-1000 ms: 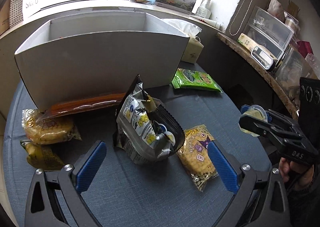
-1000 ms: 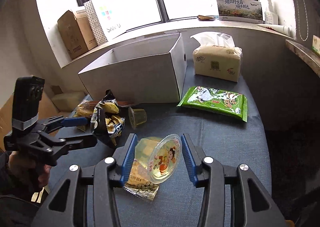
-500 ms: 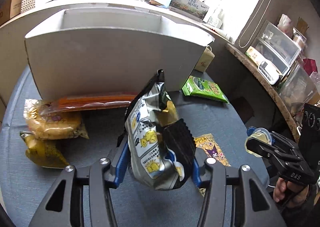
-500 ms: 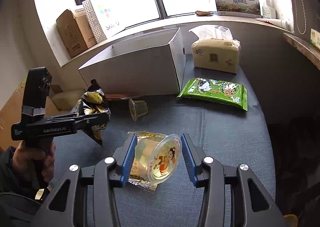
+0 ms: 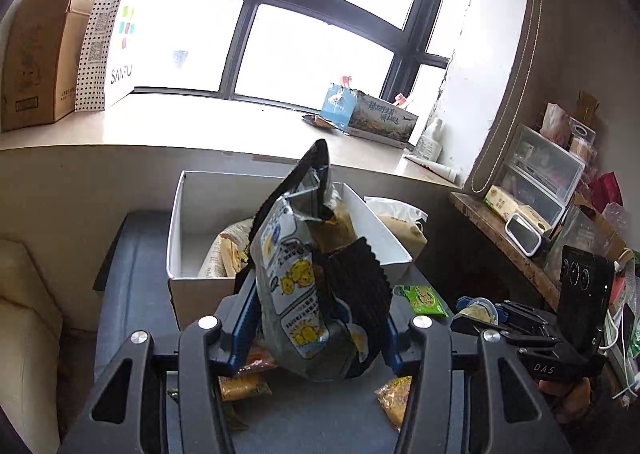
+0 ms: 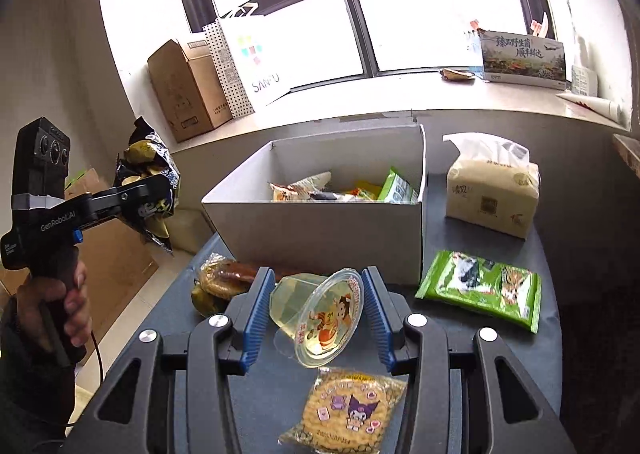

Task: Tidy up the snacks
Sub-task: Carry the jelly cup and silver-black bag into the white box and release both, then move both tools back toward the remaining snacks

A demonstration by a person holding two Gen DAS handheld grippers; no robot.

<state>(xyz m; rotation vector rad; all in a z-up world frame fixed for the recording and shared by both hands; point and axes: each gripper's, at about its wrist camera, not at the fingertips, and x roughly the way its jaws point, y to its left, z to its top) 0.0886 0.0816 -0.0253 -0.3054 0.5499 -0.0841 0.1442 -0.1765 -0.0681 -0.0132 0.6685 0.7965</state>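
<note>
Left to right across the right wrist view: the left gripper (image 6: pixel 154 195) is raised off the table, to the left of the box, jaws clamped on a black chip bag (image 6: pixel 150 173); in its own view that bag (image 5: pixel 316 286) stands upright between the blue pads with the open box (image 5: pixel 176 238) beyond it. Low on the table (image 6: pixel 460 366), in front of the box's left corner, lie two yellow packets (image 6: pixel 218 284) and a long brown packet, partly hidden; none is stowed yet. The white box (image 6: pixel 320 230) at centre already contains several packets, so the task is partly complete. In front of it, the right gripper (image 6: pixel 318 318) holds a clear jelly cup (image 6: pixel 320 320) on its side, pads pressing base and lid, clear of the table. Directly below the cup a Kuromi biscuit pack (image 6: pixel 352 412) lies on the table. To the right, a green packet (image 6: pixel 480 290) lies flat beside the box, with a tissue pack (image 6: pixel 490 189) behind it. Judged remaining: deposit the bag and the cup in the box, then collect the yellow, brown, biscuit and green packets.
</note>
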